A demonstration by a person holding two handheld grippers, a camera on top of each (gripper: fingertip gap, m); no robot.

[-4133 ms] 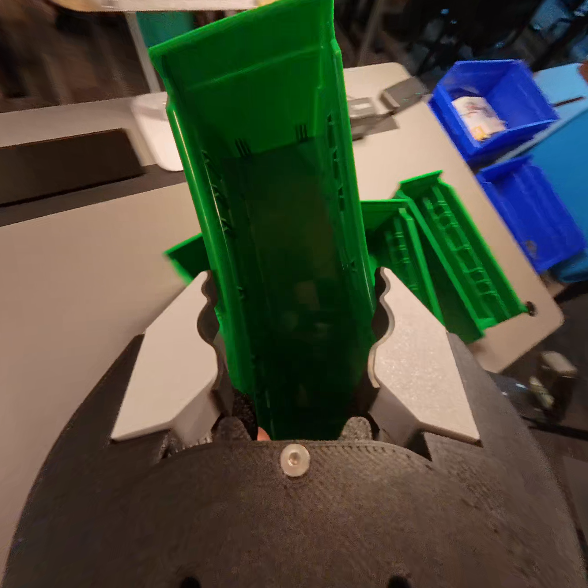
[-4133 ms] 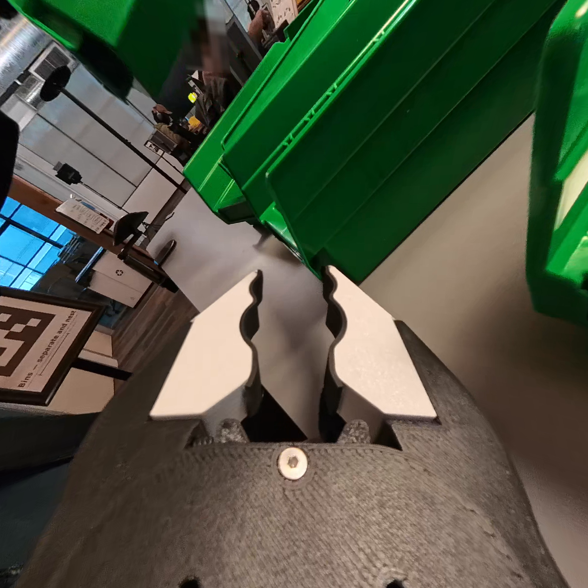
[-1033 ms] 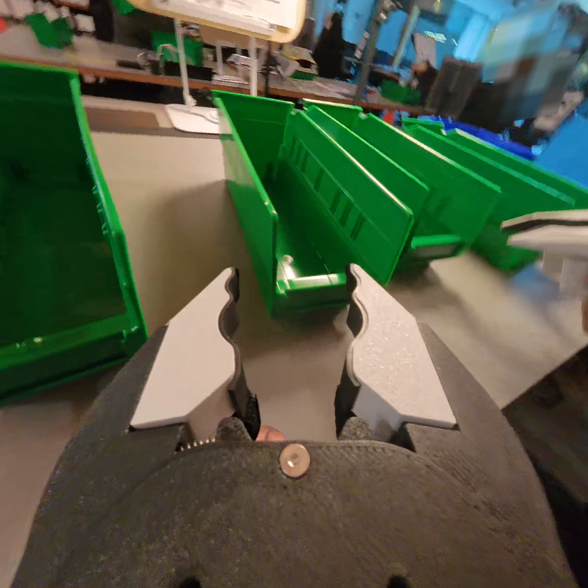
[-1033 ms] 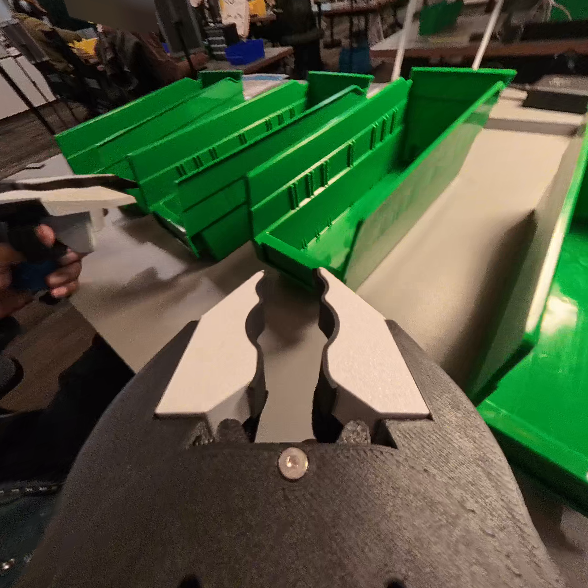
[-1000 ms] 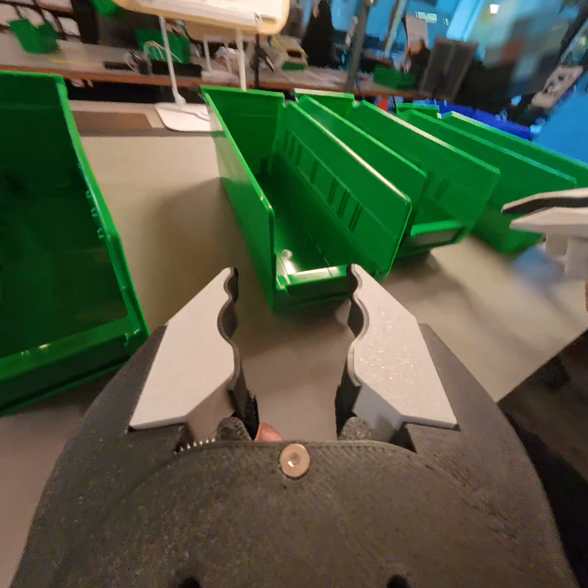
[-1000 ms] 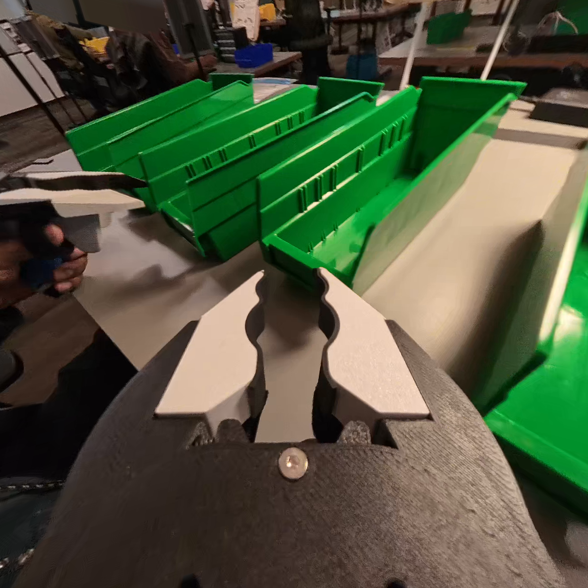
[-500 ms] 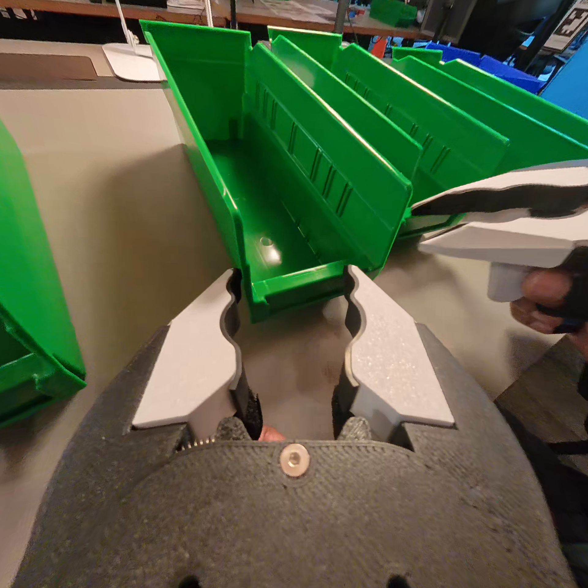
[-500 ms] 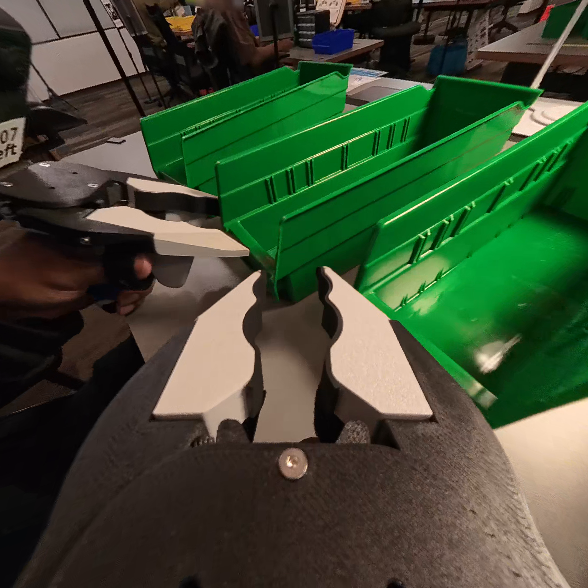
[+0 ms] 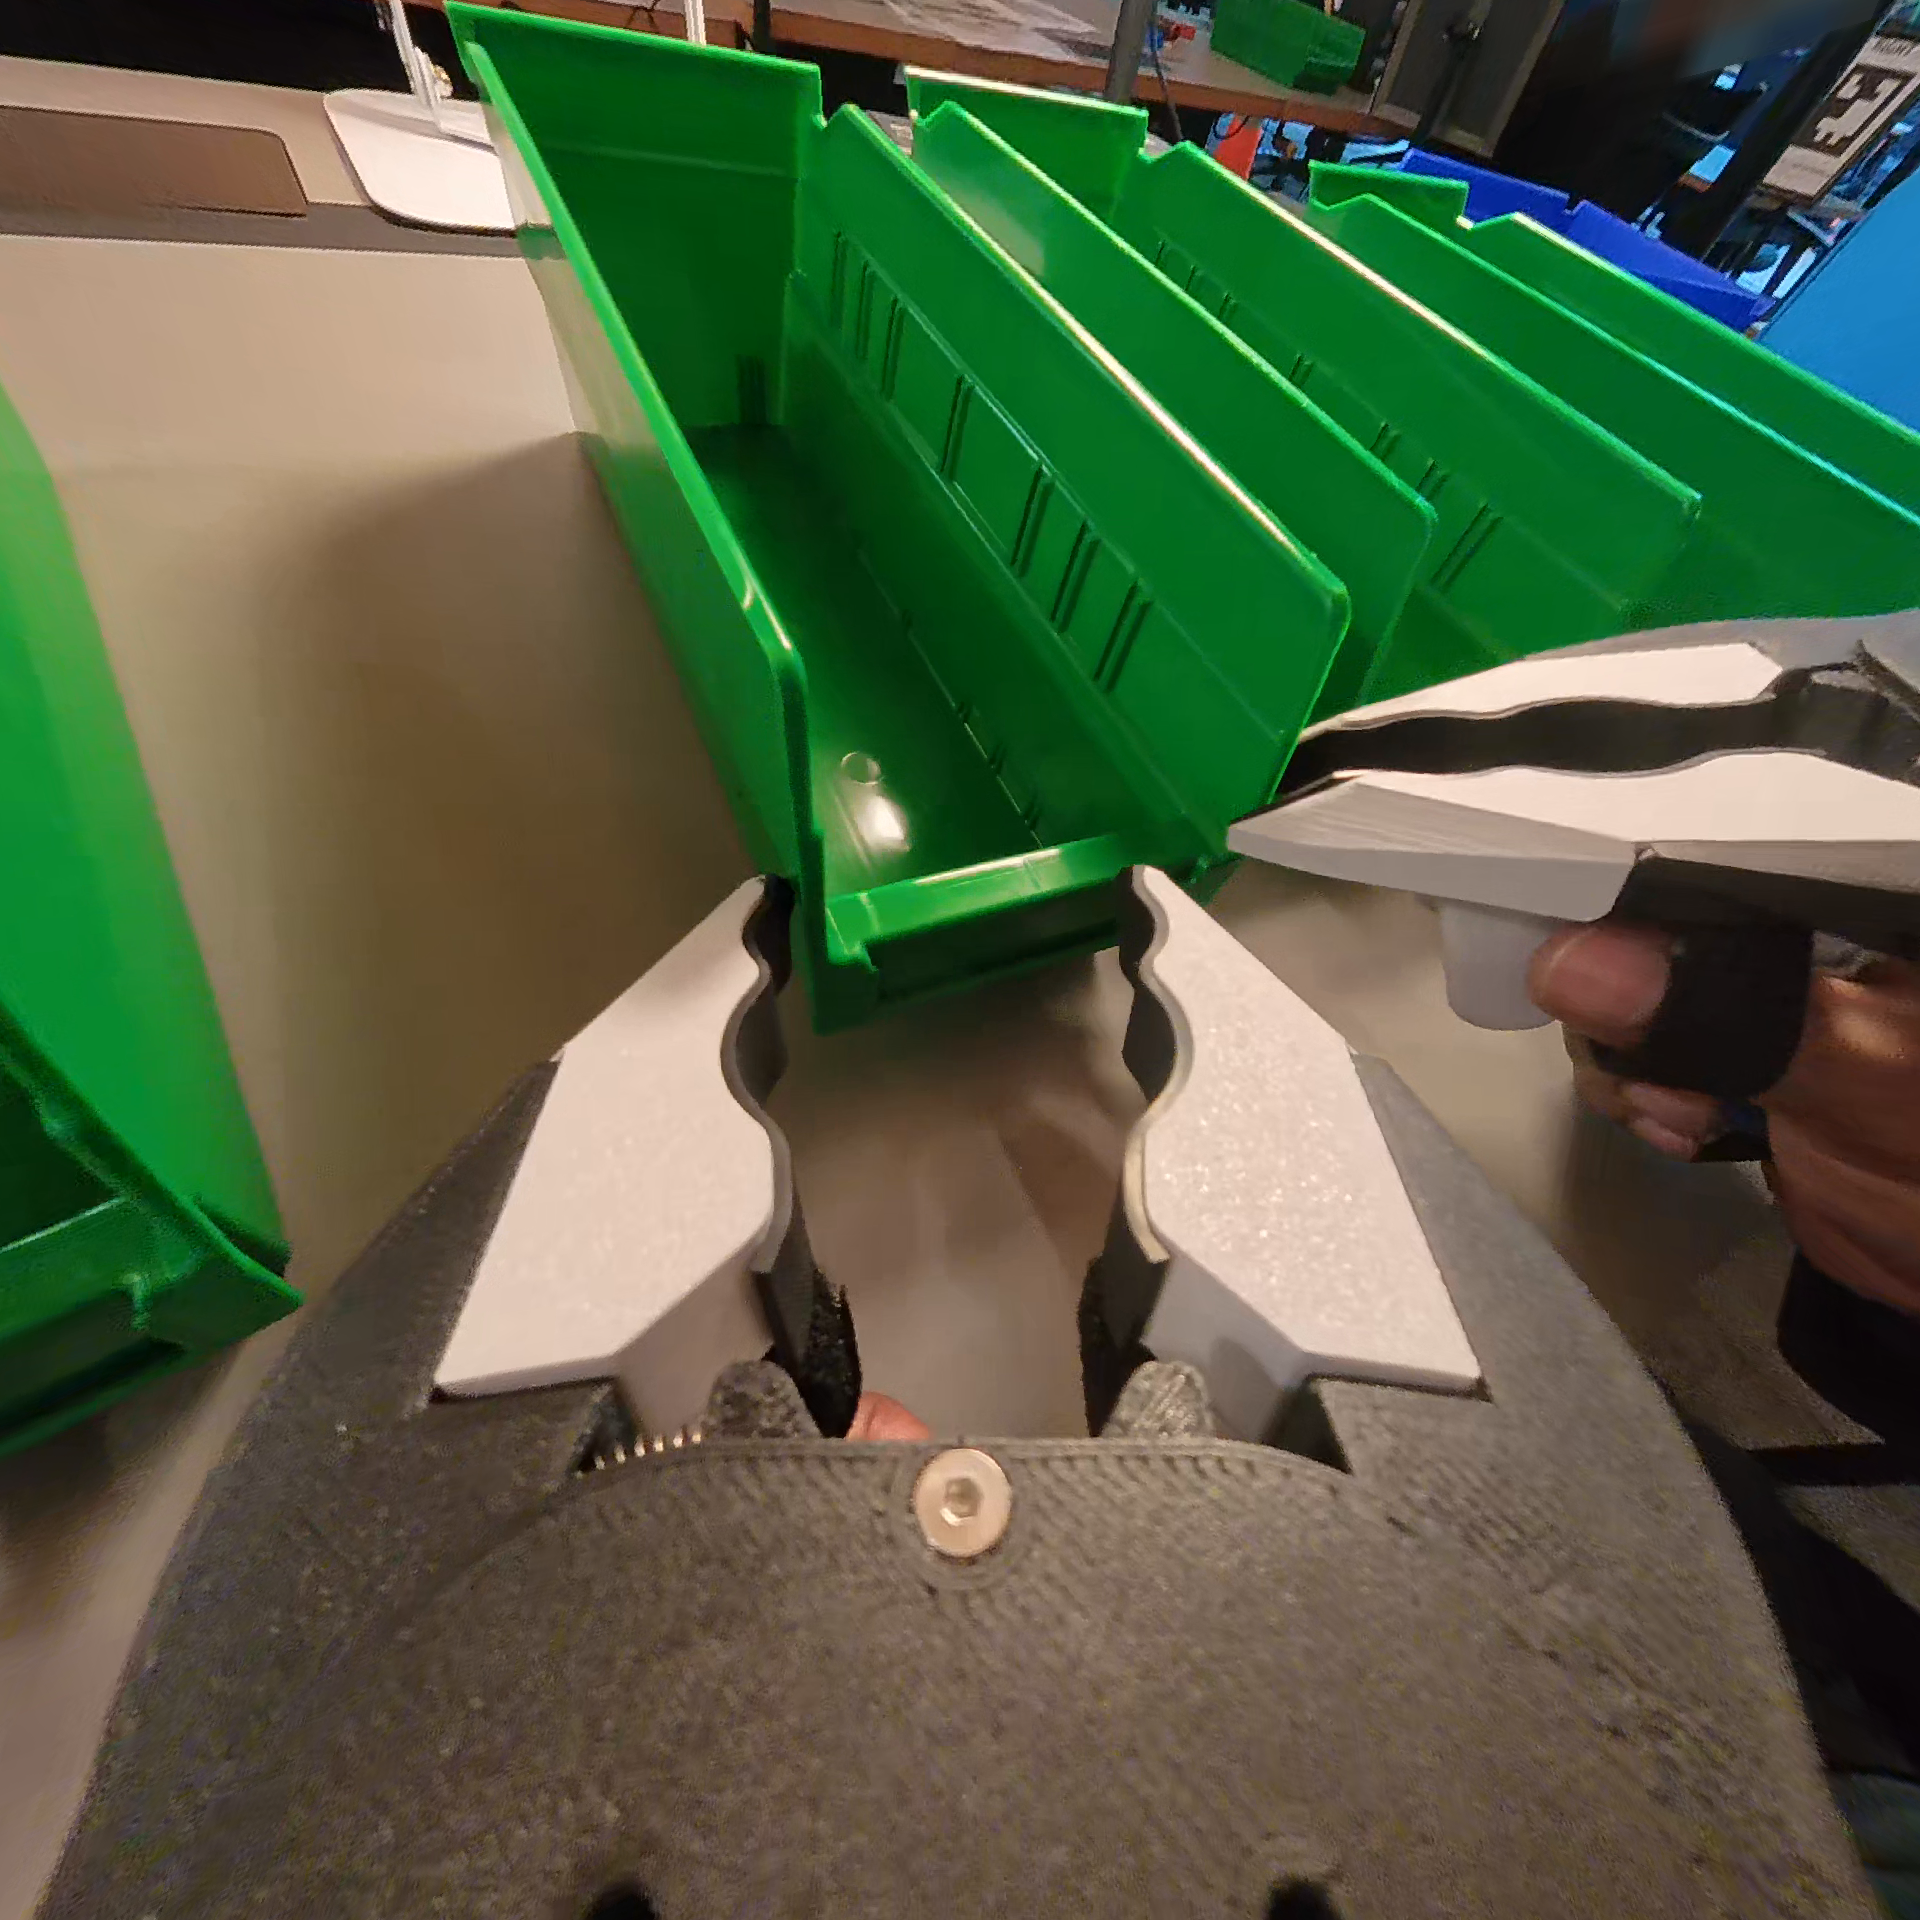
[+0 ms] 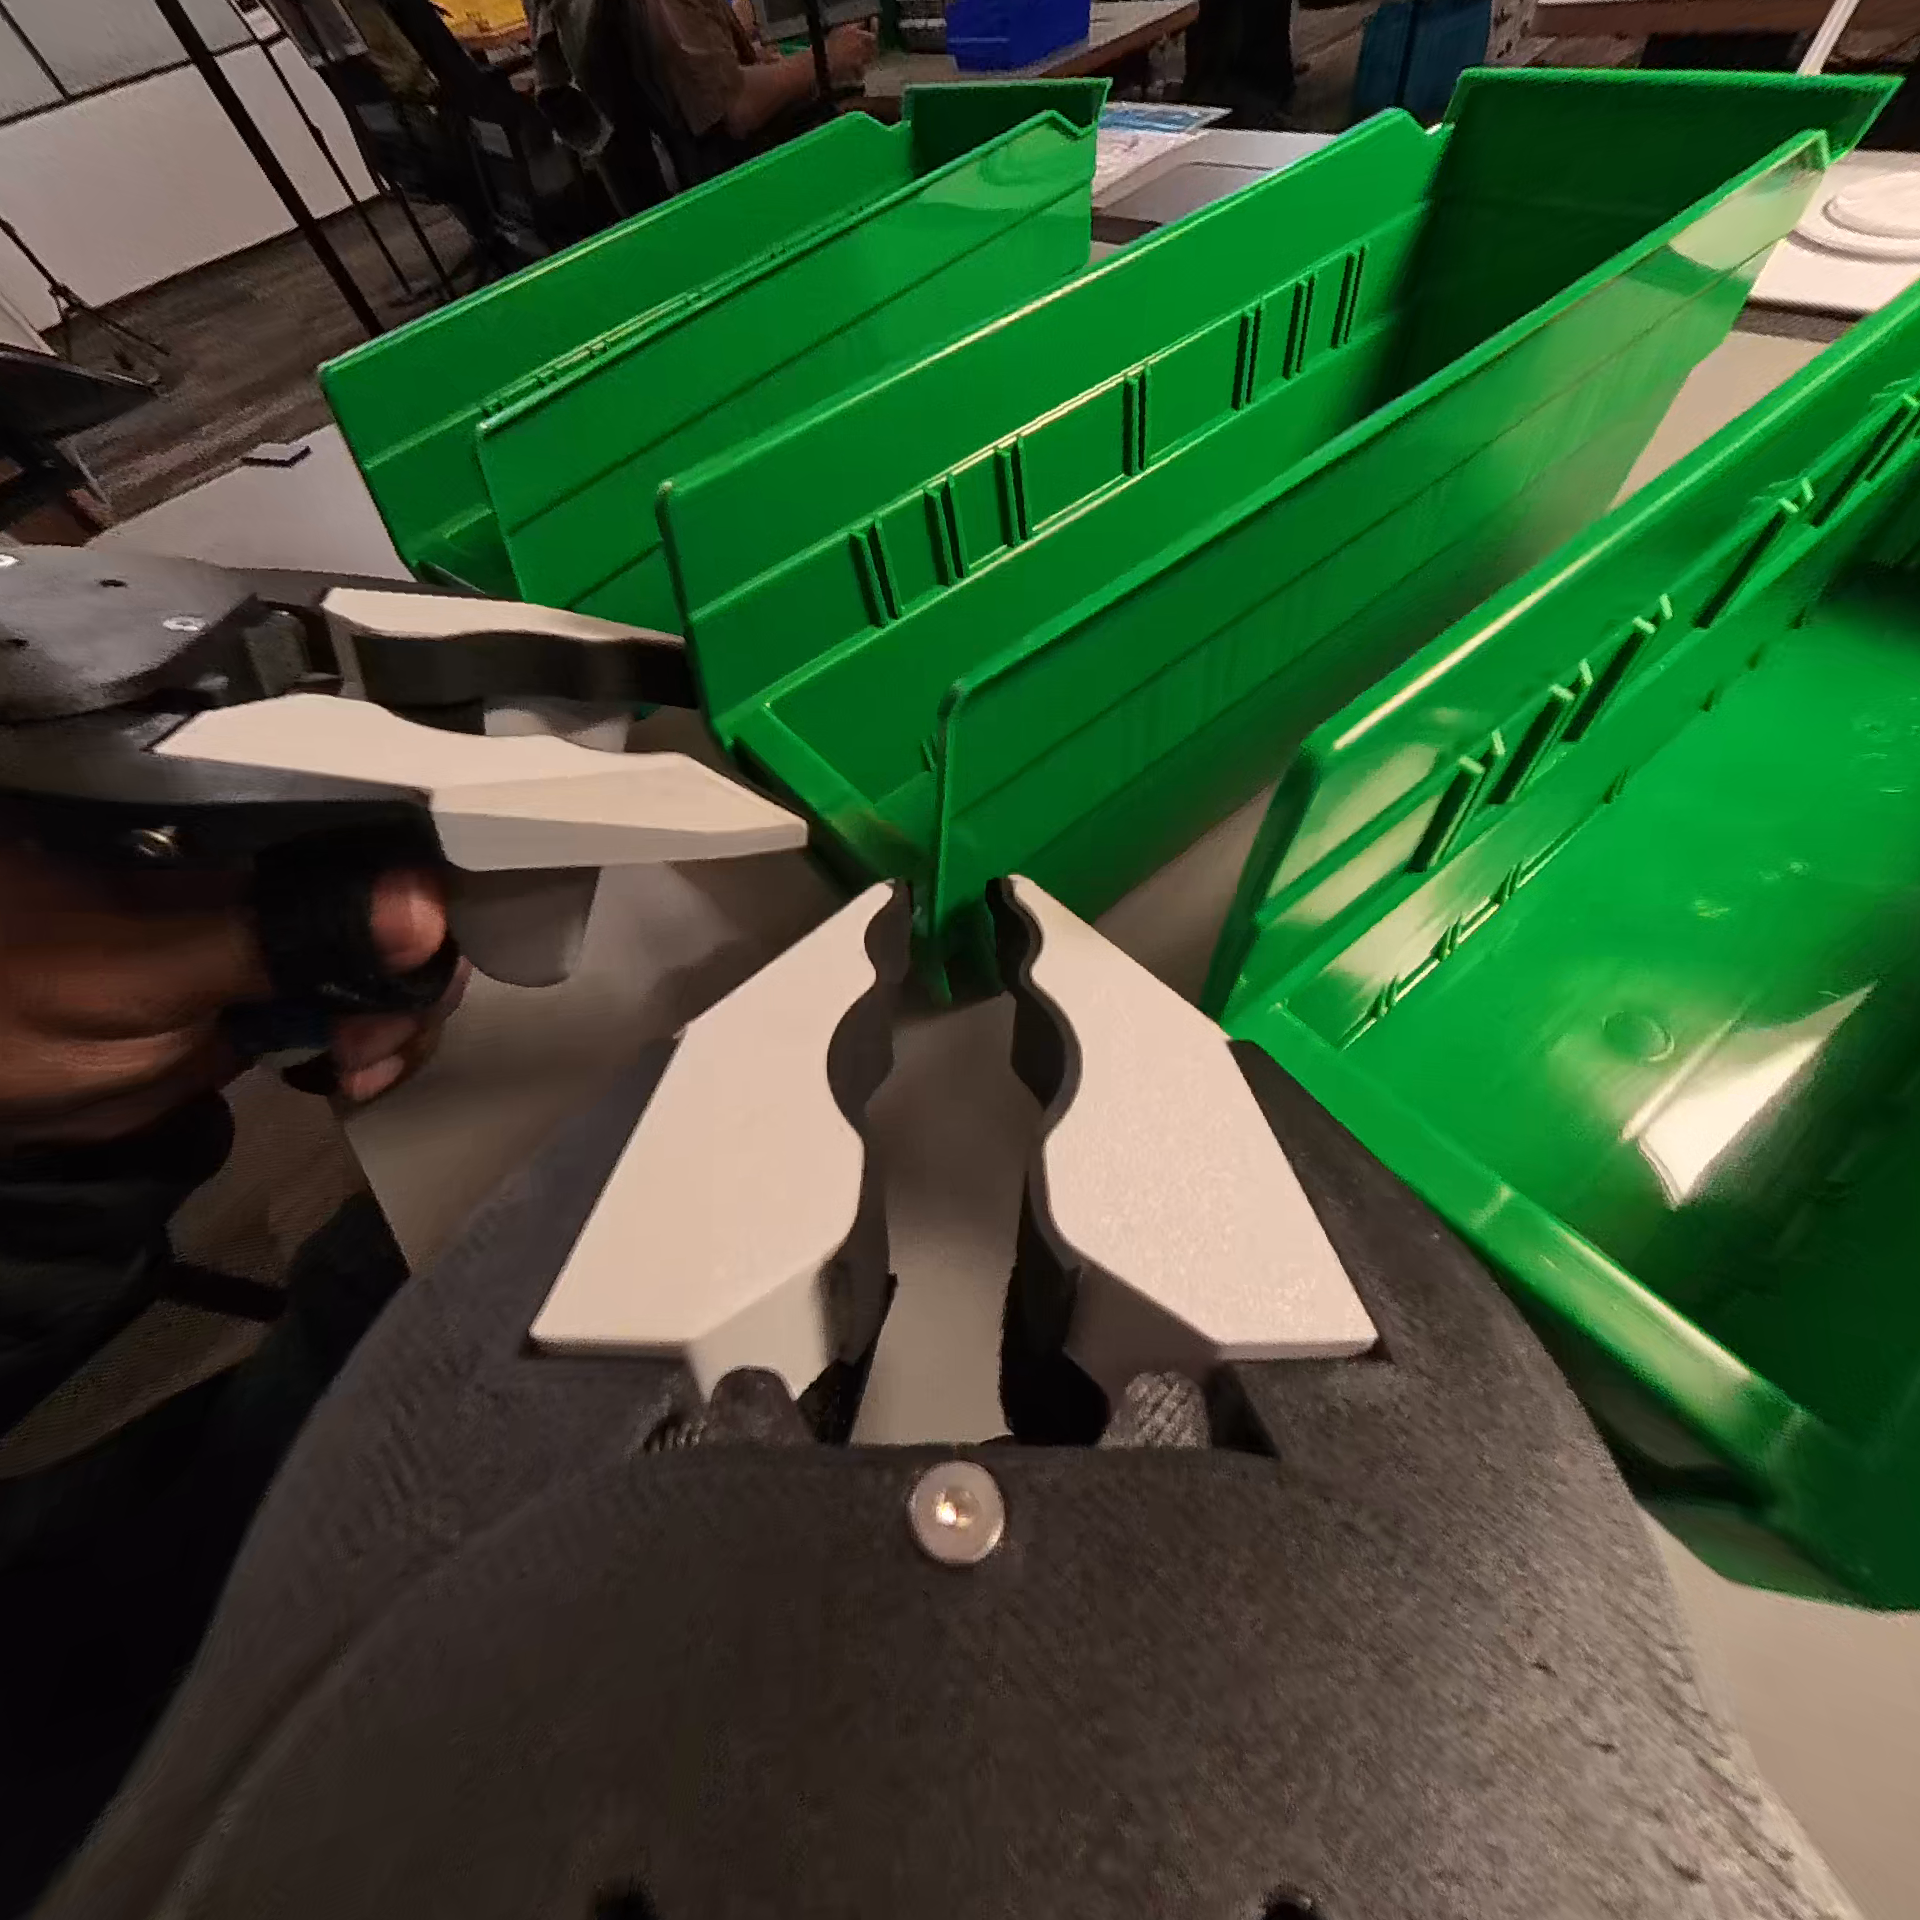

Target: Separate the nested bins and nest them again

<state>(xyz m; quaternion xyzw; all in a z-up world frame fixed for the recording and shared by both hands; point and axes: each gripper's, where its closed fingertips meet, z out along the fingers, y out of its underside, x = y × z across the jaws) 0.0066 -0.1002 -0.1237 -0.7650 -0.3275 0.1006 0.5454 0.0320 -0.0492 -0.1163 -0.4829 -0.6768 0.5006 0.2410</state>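
Grey tabletop (image 9: pixel 312 623) carries long green plastic bins (image 10: pixel 1039 436) near its front edge. They look light, stiff and slippery; walls give purchase. Left gripper (image 9: pixel 951 914) straddles one bin's end (image 9: pixel 977 894), unclamped; right gripper (image 10: pixel 951 925) pinches a thin side wall (image 10: pixel 961 831).

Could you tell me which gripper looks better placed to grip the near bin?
Probably the right gripper: its fingers closely flank the bin's side wall, while the left gripper stands wide around its front end.
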